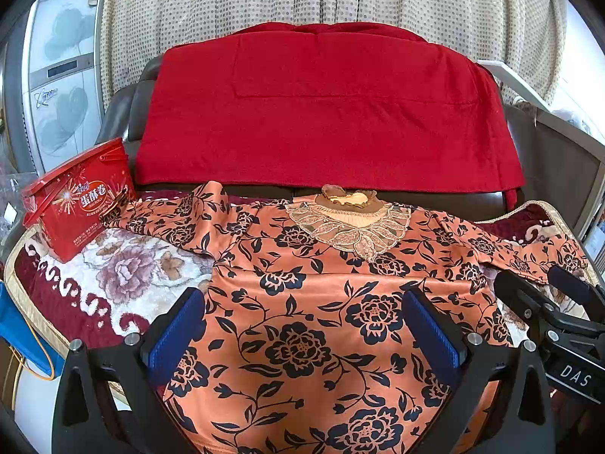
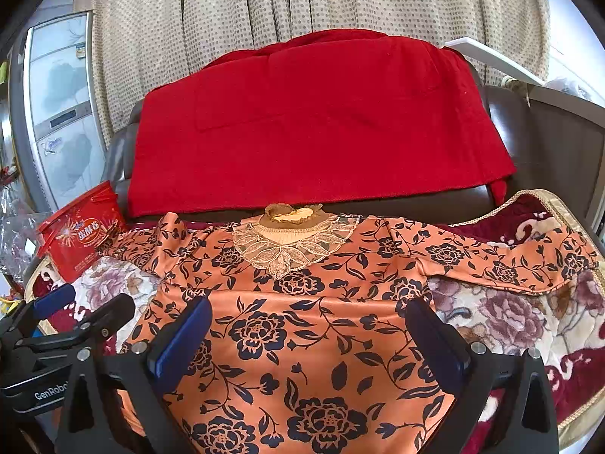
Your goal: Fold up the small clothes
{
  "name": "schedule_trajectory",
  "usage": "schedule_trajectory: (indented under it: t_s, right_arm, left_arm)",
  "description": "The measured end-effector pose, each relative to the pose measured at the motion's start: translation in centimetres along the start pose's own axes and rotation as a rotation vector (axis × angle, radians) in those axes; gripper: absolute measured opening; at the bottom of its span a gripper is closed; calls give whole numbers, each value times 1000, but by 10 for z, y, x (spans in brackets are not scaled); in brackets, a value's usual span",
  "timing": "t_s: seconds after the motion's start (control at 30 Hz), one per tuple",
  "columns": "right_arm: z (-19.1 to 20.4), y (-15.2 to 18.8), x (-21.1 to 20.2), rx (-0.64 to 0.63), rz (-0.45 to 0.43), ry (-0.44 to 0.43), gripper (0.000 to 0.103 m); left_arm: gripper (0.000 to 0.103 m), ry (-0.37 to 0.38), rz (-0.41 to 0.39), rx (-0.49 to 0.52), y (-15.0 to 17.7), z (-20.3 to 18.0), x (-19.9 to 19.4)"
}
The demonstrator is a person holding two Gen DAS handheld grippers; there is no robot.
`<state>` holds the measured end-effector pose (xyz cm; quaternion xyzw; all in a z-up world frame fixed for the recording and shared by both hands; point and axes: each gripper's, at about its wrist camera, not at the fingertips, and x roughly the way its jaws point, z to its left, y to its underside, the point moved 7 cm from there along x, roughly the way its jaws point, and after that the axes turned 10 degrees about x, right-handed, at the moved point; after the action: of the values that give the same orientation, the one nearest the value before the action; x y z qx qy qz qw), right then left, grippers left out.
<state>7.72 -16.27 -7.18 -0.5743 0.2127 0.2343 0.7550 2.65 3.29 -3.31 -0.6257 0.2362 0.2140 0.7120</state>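
Left wrist view, floral top [image 1: 302,321] hem cut off, left fingers [image 1: 177,325] wide, right fingers [image 2: 181,336] wide

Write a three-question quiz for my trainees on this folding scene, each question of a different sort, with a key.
1. True or false: the orange floral top lies spread flat with both sleeves stretched out to the sides.
2. Multiple choice: the red box stands (A) on the top's collar, (B) beside the end of one sleeve, (C) on the red cloth.
3. Fill in: the jaws of the left gripper and the right gripper are both ____.

Key: 1 true; 2 B; 3 open, each held over the top's body with nothing gripped.
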Motion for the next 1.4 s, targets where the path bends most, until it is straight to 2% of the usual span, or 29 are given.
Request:
schedule_trajectory:
  t_s: [0.43,0.53,0.6,0.67,0.8,0.87,0.93,1.0,1.1,1.2,1.27,1.33,1.4]
  right_arm:
    - [1,-1,-3,-2,-21,-13,103]
    - [-5,1,1,43,27,-59,103]
    - [-19,5,5,131,77,-131,103]
    - [-46,11,9,246,90,-206,103]
    - [-142,25,16,616,60,-310,103]
    - [-195,31,18,801,39,-328,102]
    - [-253,29,14,955,-45,-340,98]
    - [-311,24,7,1061,-117,-289,85]
    - [-380,7,-2,1134,-186,-190,81]
    - [-426,-18,-10,1136,-238,-93,81]
    - [-450,-29,-11,1147,-273,-62,81]
    - [-478,-40,-6,1164,-286,-36,81]
    - [-492,-46,7,1174,-252,6,76]
  left_arm:
    - [103,4,2,-1,0,2,0]
    - [103,10,17,-9,6,5,7]
    - [103,7,43,-10,14,7,17]
    - [103,3,87,-9,26,9,33]
    - [103,-11,173,18,48,3,65]
    - [103,-10,204,37,56,-2,78]
    - [103,-8,232,53,65,-9,91]
    - [103,-15,261,72,72,-14,103]
    - [103,-29,287,88,80,-15,119]
    - [103,-37,319,85,89,-13,133]
    - [103,-30,329,69,94,-11,140]
    - [103,-14,324,39,97,-10,144]
    - [103,2,321,13,100,-8,146]
